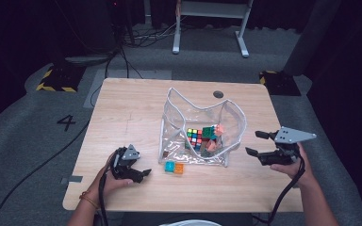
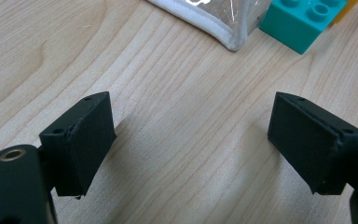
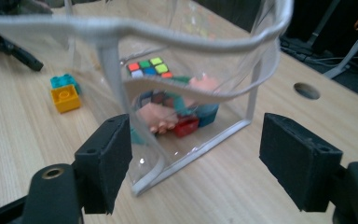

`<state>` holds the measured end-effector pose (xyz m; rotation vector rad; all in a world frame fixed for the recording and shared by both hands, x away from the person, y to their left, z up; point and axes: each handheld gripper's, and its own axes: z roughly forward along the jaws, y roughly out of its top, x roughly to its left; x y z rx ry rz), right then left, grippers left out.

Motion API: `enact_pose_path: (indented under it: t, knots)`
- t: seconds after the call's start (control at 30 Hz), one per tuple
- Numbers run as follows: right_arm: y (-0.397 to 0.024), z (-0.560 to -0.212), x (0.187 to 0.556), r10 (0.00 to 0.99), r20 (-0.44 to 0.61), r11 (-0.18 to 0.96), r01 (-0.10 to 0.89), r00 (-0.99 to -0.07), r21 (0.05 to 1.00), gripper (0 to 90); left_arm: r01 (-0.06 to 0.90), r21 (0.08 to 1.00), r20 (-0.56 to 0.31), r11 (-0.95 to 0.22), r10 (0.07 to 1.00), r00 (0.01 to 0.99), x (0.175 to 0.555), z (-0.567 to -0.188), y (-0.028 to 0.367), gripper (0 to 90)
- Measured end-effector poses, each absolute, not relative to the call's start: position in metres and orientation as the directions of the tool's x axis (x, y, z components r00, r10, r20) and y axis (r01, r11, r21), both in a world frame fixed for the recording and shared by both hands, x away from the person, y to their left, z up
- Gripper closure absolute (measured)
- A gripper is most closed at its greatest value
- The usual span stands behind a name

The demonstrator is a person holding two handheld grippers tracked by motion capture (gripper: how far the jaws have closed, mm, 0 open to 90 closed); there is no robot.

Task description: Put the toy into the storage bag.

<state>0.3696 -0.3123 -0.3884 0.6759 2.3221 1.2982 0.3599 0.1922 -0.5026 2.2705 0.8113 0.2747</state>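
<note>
A clear plastic bag [image 1: 200,113] with white trim stands open at the middle of the table. Inside it lie a colour-tiled puzzle cube [image 1: 194,137] and several small toys. In front of the bag, a teal brick [image 1: 169,166] and an orange brick [image 1: 179,168] sit side by side on the table. My left gripper [image 1: 139,172] rests low at the front left, open and empty, with the teal brick [image 2: 303,23] just ahead of it. My right gripper [image 1: 254,143] is open to the right of the bag, its jaws facing the bag's near corner [image 3: 144,182] without touching it.
The wooden table [image 1: 132,113] has a round cable hole [image 1: 218,94] behind the bag. Bare wood lies to the left of and behind the bag. On the floor beyond stand a white desk frame [image 1: 212,23] and several cables.
</note>
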Motion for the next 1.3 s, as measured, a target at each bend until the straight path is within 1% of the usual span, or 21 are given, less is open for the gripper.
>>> enact_pose_path:
  t: [0.07,0.13,0.2,0.33,0.4,0.47,0.67,0.73,0.77,0.8,0.87,0.93,1.0,1.03,1.07,1.23,1.3]
  knots:
    - [-0.309,-0.4,0.368,0.572,-0.083,0.457,0.233,-0.816,0.859,25.8,0.475,0.68,-0.033,-0.559,0.623,0.781,0.36,-0.503,0.192,14.8]
    - [-0.305,-0.409,0.365,0.562,-0.088,0.478,0.236,-0.822,0.846,26.6,0.475,0.68,-0.034,-0.559,0.623,0.781,0.36,-0.503,0.192,14.8]
    - [-0.3,-0.415,0.363,0.549,-0.093,0.496,0.234,-0.831,0.836,27.3,0.473,0.68,-0.028,-0.561,0.624,0.781,0.36,-0.502,0.192,14.8]
    - [-0.29,-0.428,0.357,0.522,-0.069,0.502,0.241,-0.85,0.83,28.7,0.473,0.679,-0.029,-0.561,0.624,0.781,0.36,-0.502,0.192,14.8]
    - [-0.283,-0.435,0.353,0.505,-0.084,0.522,0.226,-0.859,0.822,29.0,0.473,0.679,-0.029,-0.561,0.624,0.781,0.36,-0.502,0.192,14.8]
    - [-0.276,-0.442,0.35,0.49,-0.065,0.519,0.231,-0.869,0.823,29.5,0.473,0.678,-0.028,-0.563,0.623,0.782,0.36,-0.502,0.192,14.8]
    - [-0.25,-0.465,0.341,0.43,-0.01,0.542,0.249,-0.903,0.803,30.1,0.473,0.678,-0.028,-0.563,0.622,0.782,0.359,-0.502,0.192,14.9]
    - [-0.241,-0.471,0.339,0.408,-0.017,0.553,0.232,-0.913,0.8,30.4,0.473,0.678,-0.028,-0.563,0.622,0.782,0.36,-0.502,0.192,14.8]
    - [-0.228,-0.476,0.338,0.382,-0.018,0.572,0.221,-0.924,0.79,30.5,0.473,0.678,-0.028,-0.563,0.622,0.782,0.36,-0.502,0.192,14.8]
    - [-0.228,-0.476,0.338,0.382,-0.018,0.572,0.221,-0.924,0.79,30.5,0.473,0.678,-0.029,-0.563,0.622,0.782,0.359,-0.502,0.192,14.8]
    - [-0.213,-0.48,0.339,0.364,-0.011,0.582,0.218,-0.932,0.784,30.9,0.473,0.678,-0.029,-0.563,0.622,0.782,0.36,-0.502,0.192,14.8]
    - [-0.2,-0.481,0.339,0.355,0.02,0.588,0.24,-0.935,0.772,31.1,0.473,0.678,-0.028,-0.563,0.622,0.782,0.36,-0.502,0.193,14.8]
    - [-0.185,-0.485,0.342,0.322,0.003,0.604,0.208,-0.947,0.769,31.0,0.473,0.678,-0.029,-0.563,0.622,0.782,0.36,-0.502,0.193,14.8]
    - [-0.177,-0.487,0.344,0.308,-0.033,0.611,0.171,-0.951,0.773,31.0,0.473,0.678,-0.028,-0.563,0.622,0.782,0.36,-0.502,0.193,14.8]
    - [-0.171,-0.488,0.343,0.309,-0.035,0.634,0.179,-0.951,0.752,31.0,0.473,0.678,-0.029,-0.563,0.622,0.782,0.36,-0.502,0.193,14.8]
    - [-0.137,-0.494,0.343,0.275,-0.085,0.664,0.125,-0.958,0.737,30.7,0.473,0.678,-0.028,-0.564,0.622,0.782,0.36,-0.502,0.193,14.8]
    - [-0.13,-0.495,0.344,0.277,-0.102,0.664,0.114,-0.956,0.739,30.6,0.473,0.678,-0.028,-0.563,0.622,0.782,0.36,-0.502,0.193,14.8]
